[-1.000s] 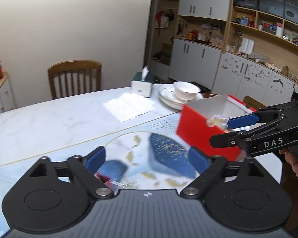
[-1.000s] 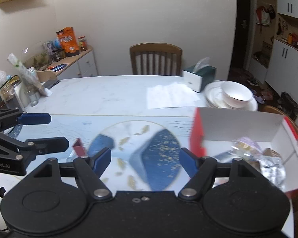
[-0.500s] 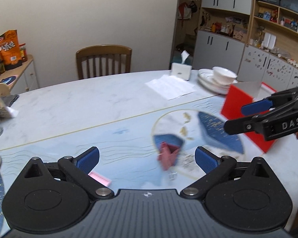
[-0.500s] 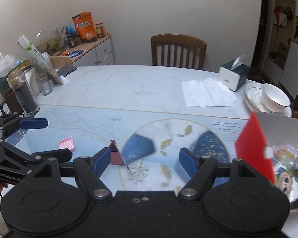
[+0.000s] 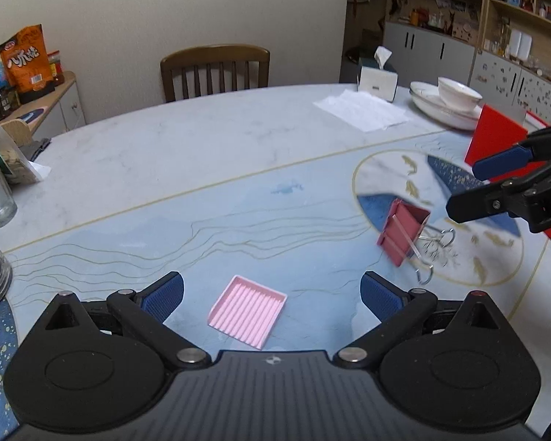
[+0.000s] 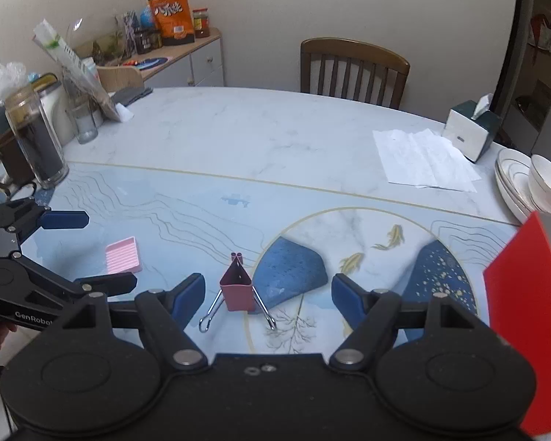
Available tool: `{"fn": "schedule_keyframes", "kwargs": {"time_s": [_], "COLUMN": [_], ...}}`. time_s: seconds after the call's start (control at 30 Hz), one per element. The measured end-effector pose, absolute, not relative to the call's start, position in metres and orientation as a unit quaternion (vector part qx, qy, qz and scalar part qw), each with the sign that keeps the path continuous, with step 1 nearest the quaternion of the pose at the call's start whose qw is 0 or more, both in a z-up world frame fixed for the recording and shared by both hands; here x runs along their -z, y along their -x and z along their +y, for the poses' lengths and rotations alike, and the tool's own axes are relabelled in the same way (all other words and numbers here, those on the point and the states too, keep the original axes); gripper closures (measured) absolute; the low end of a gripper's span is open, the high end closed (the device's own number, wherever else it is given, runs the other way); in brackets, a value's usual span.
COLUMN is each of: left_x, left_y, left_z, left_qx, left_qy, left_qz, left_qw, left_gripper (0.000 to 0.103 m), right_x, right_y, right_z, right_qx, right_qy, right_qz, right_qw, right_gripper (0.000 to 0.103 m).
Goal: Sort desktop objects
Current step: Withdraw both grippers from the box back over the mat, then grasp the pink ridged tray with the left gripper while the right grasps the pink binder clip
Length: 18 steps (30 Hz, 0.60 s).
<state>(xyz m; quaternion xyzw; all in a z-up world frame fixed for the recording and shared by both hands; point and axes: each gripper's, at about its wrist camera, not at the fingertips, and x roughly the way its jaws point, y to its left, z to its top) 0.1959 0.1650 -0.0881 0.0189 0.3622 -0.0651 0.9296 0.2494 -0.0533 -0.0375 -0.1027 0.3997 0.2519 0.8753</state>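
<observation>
A small pink ribbed square [image 5: 247, 311] lies flat on the table between the fingers of my open, empty left gripper [image 5: 272, 296]; it also shows in the right wrist view [image 6: 123, 255]. A red binder clip [image 5: 404, 231] with silver wire handles lies right of it. In the right wrist view the clip [image 6: 237, 288] sits just ahead of my open, empty right gripper [image 6: 268, 292], toward its left finger. The red box [image 6: 521, 316] stands at the right edge; it also shows in the left wrist view [image 5: 496, 139].
A tissue box [image 5: 376, 77], a sheet of paper [image 5: 360, 110] and stacked plates with a bowl [image 5: 455, 101] sit at the far right. Glass jars [image 6: 36, 136] and a mug stand at the left edge. A wooden chair [image 5: 215, 70] is behind the table.
Both grippers swung left, away from the red box. The binder clip and pink square came into view; the left gripper now brackets the pink square.
</observation>
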Motion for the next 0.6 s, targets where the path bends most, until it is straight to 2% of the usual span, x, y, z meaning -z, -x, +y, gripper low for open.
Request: {"fn": "schedule_keyframes", "kwargs": {"time_s": [0.6], "left_x": [0.117], "left_y": [-0.212], "left_z": [0.181], "left_qx": [0.069], "left_qy": [-0.022], "left_qz": [0.394], "left_qw": [0.916], "left_gripper": [0.000], "right_x": [0.082], "right_y": [-0.264], "right_z": [-0.017], "right_qx": [-0.265], "right_qy": [0.155], "right_qz": [0.438], "right_qw": [0.845], "right_gripper": [0.028]}}
